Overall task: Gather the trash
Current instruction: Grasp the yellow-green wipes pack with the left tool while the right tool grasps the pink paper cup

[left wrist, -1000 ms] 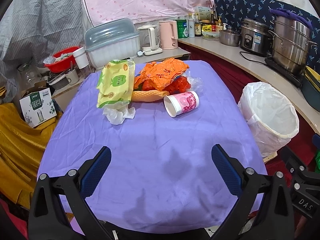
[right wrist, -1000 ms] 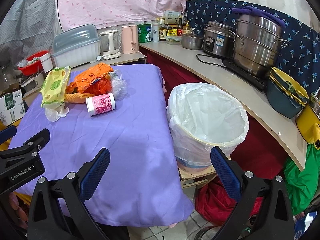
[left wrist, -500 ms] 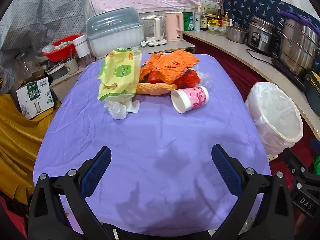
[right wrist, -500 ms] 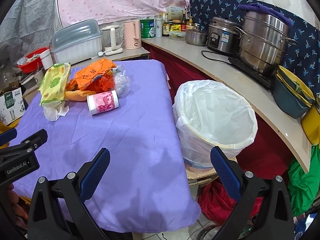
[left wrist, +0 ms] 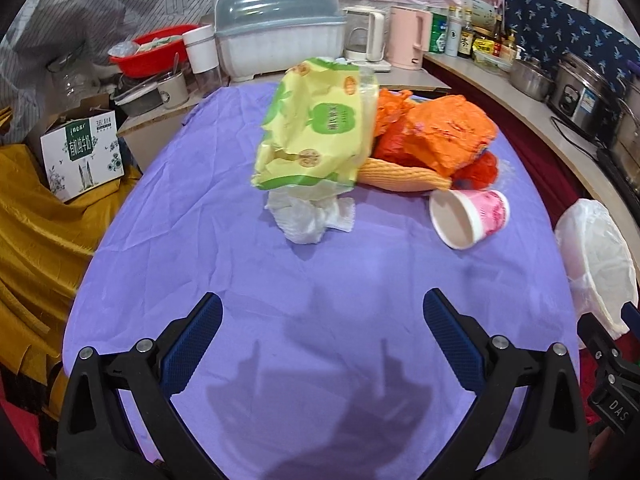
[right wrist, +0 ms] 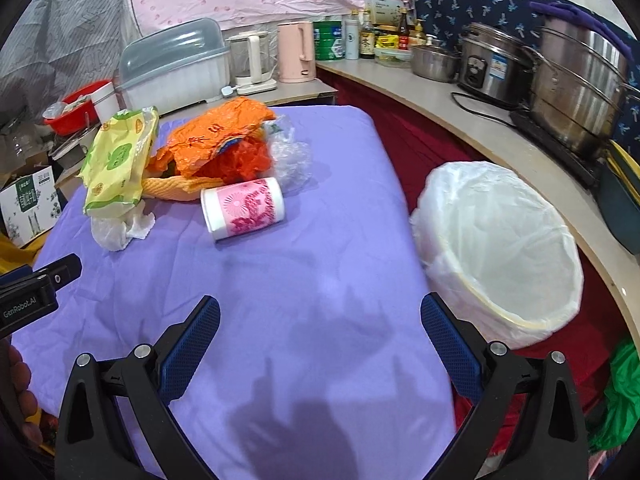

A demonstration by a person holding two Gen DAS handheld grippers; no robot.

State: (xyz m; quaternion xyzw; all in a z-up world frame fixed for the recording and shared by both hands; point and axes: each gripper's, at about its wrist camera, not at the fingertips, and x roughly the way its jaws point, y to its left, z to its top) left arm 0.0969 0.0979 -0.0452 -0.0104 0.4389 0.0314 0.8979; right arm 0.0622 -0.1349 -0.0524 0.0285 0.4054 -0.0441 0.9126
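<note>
Trash is piled at the far part of the purple table (left wrist: 320, 272): a yellow-green wipes packet (left wrist: 316, 132) (right wrist: 116, 160), a crumpled white tissue (left wrist: 312, 216) (right wrist: 120, 228), orange wrappers (left wrist: 448, 128) (right wrist: 216, 136), a yellow corn cob (left wrist: 400, 174), clear plastic (right wrist: 290, 156) and a pink paper cup (left wrist: 468, 216) (right wrist: 244, 208) on its side. A white-lined bin (right wrist: 504, 244) (left wrist: 596, 260) stands right of the table. My left gripper (left wrist: 322, 336) hovers open, short of the tissue. My right gripper (right wrist: 320, 336) is open and empty over the table's near right part.
A counter (right wrist: 480, 120) with a rice cooker (right wrist: 492, 64), steel pots (right wrist: 580, 80), a pink kettle (right wrist: 296, 52) and bottles runs along the right. A covered dish rack (left wrist: 280, 32), red basin (left wrist: 156, 52) and carton (left wrist: 80, 152) sit far left. Yellow cloth (left wrist: 36, 224) hangs left.
Both grippers have moved forward over the table toward the pile, which now looks larger and closer. The left view swung right to left. Both stay open.
</note>
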